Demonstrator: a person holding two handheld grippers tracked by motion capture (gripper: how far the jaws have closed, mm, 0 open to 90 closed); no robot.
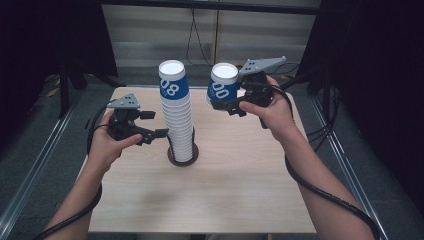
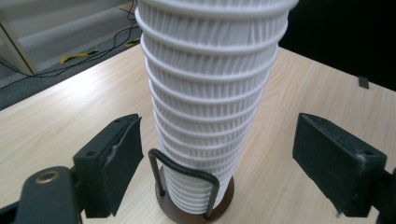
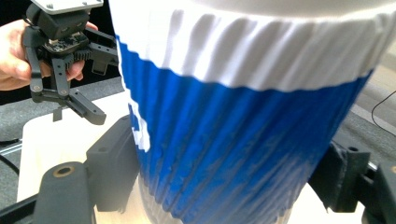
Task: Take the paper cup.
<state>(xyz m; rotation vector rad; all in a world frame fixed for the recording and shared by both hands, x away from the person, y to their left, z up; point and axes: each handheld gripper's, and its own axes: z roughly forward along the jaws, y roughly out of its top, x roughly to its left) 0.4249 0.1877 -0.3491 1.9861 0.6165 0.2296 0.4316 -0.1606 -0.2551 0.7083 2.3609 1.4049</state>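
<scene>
Blue-banded and ribbed, a single paper cup (image 1: pixel 223 84) sits upside down between the jaws of the right tool (image 1: pixel 223 102), which pinch its wall from both sides; in the right gripper view the dark pads lie against the cup's flanks with the white rim band above them. Just to that tool's left, and a little nearer the person, rises the cup stack (image 1: pixel 178 115), a tall upright column of nested cups, also inverted, standing in a dark wire holder (image 1: pixel 183 154) near the middle of the pale wooden desk (image 1: pixel 240 190). The stack's long axis runs vertical, as does the held cup's, though the latter leans slightly. The left tool (image 1: pixel 159 133) is spread wide, its jaws pointing level at the lower part of the column; in the left gripper view the white ribbed cups stand dead ahead between the two open pads, which touch nothing, and the holder's wire loop (image 2: pixel 187 179) crosses the bottom cups. The held cup hangs near the top of the column but off to one side, apart from it. Whatever comes next appears to turn on that sideways gap: the right hand is the one beside the stack's top, the left the one set to steady its base, and the cup's open mouth faces down, in line with the stacking direction.
</scene>
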